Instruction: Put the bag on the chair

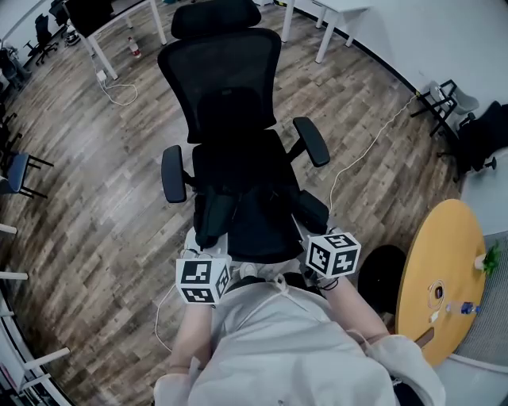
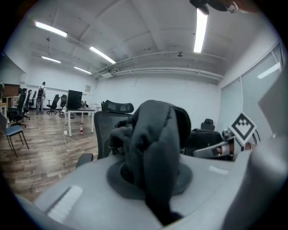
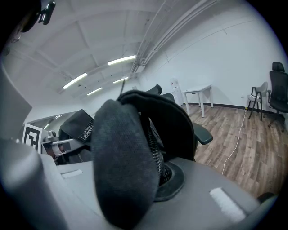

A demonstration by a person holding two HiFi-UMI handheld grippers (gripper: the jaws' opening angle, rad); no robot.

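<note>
A black office chair stands straight ahead on the wood floor, its seat facing me. A black bag hangs over the front of that seat, held from both sides. My left gripper is shut on a fold of the bag's dark fabric. My right gripper is shut on another part of the bag, next to a zipper. In the left gripper view the chair's backrest shows behind the fabric. Whether the bag's underside rests on the seat is hidden.
A round wooden table with small items stands at my right, a dark round object beside it. White desks are at the back. A white cable runs across the floor at the right. A blue chair is far left.
</note>
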